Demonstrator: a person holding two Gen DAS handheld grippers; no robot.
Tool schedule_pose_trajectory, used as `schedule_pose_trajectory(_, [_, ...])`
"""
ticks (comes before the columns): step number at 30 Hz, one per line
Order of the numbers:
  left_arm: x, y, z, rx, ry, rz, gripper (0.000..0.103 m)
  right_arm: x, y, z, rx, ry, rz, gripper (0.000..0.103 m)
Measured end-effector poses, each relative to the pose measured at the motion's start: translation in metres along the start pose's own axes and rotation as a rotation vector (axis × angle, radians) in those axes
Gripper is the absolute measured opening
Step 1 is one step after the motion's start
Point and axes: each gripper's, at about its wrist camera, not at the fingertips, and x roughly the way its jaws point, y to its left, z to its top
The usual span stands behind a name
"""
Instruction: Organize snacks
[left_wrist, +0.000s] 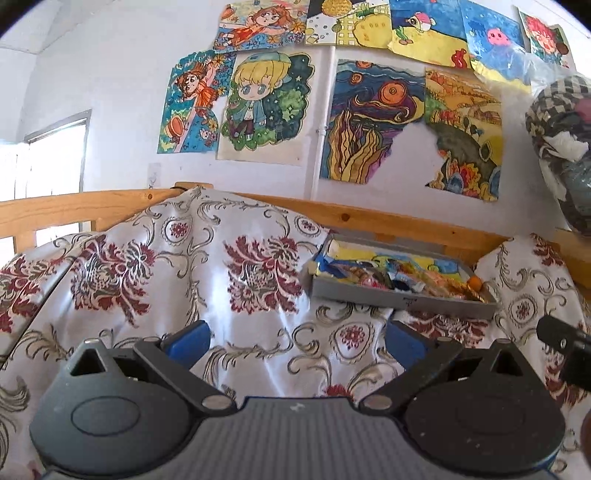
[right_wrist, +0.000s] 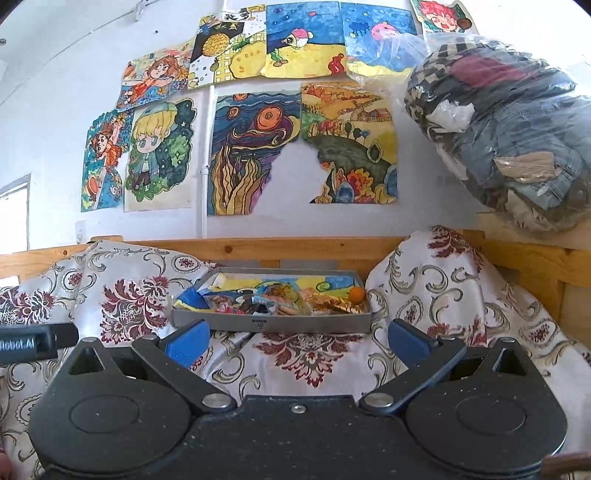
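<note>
A shallow grey tray (right_wrist: 303, 325) rests on a floral cloth and holds several wrapped snacks (right_wrist: 273, 299) plus a small orange ball (right_wrist: 357, 294) at its right end. In the left wrist view the same tray (left_wrist: 369, 297) lies ahead to the right, with its snacks (left_wrist: 399, 277) heaped inside. My right gripper (right_wrist: 297, 341) is open just in front of the tray, nothing between its blue pads. My left gripper (left_wrist: 297, 345) is also open and empty, over bare cloth left of the tray.
The floral cloth (left_wrist: 221, 266) drapes over lumps on both sides of the tray. A wooden rail (right_wrist: 295, 251) runs behind it, below a wall of drawings. A clear bag of clothes (right_wrist: 509, 129) sits on a shelf at upper right. The other gripper (right_wrist: 33, 341) shows at left.
</note>
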Motion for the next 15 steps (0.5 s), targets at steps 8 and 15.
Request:
schedule_pose_trajectory(8, [-0.002,0.021,-0.013,-0.035,0.022,-0.036,0.103,-0.012,0.009,-0.010,0.038,0.038,-0.051,0.102])
schedule_pose_trajectory(15, [0.004,0.032,-0.024,-0.036,0.043,-0.078,0.103,-0.014,0.022,-0.018,0.013,0.057,-0.068,0.102])
